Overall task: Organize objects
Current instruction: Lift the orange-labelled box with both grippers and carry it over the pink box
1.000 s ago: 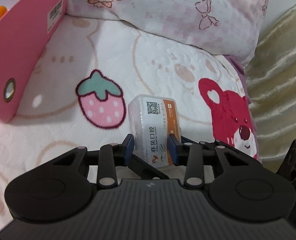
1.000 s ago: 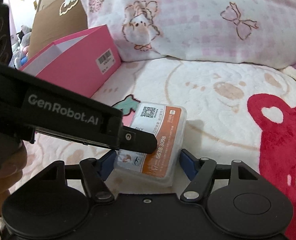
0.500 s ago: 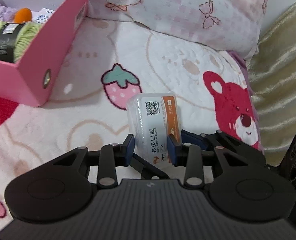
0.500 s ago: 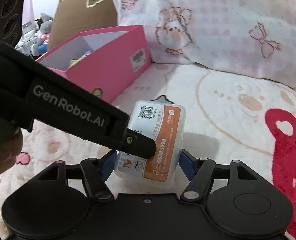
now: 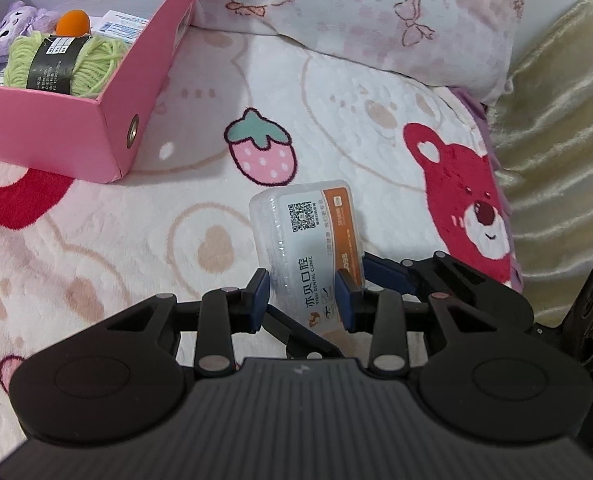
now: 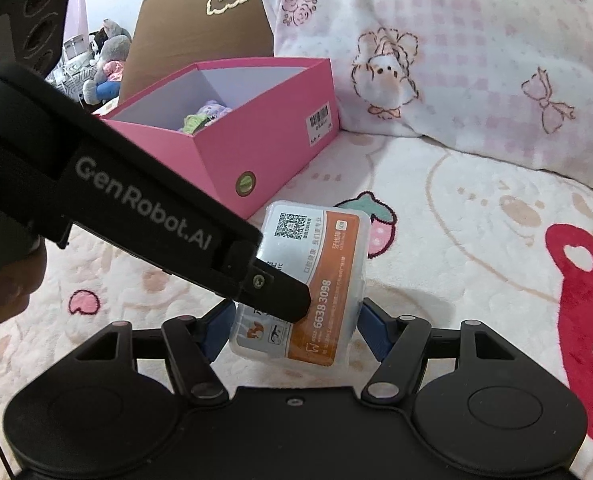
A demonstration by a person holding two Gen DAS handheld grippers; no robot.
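Note:
A clear plastic box with a white and orange label [image 5: 308,232] hangs above the blanket, held by both grippers. My left gripper [image 5: 302,292] is shut on its thin sides near the lower end. In the right wrist view the same box [image 6: 320,248] sits between the blue pads of my right gripper [image 6: 295,316], which press on its wide sides. The left gripper's black finger [image 6: 156,220] crosses in front of the box there. An open pink box [image 5: 56,120] stands to the left on the blanket; it is also in the right wrist view [image 6: 264,148].
Green yarn [image 5: 64,64], a purple plush [image 5: 12,28] and an orange ball [image 5: 72,22] lie in the pink box. A pink-patterned pillow [image 5: 376,12] borders the far side, gold fabric [image 5: 556,140] the right. A cardboard box [image 6: 200,28] stands behind the pink box.
Both grippers have risen with the plastic box and moved toward the pink box, whose inside has come into view. Neither grip has changed.

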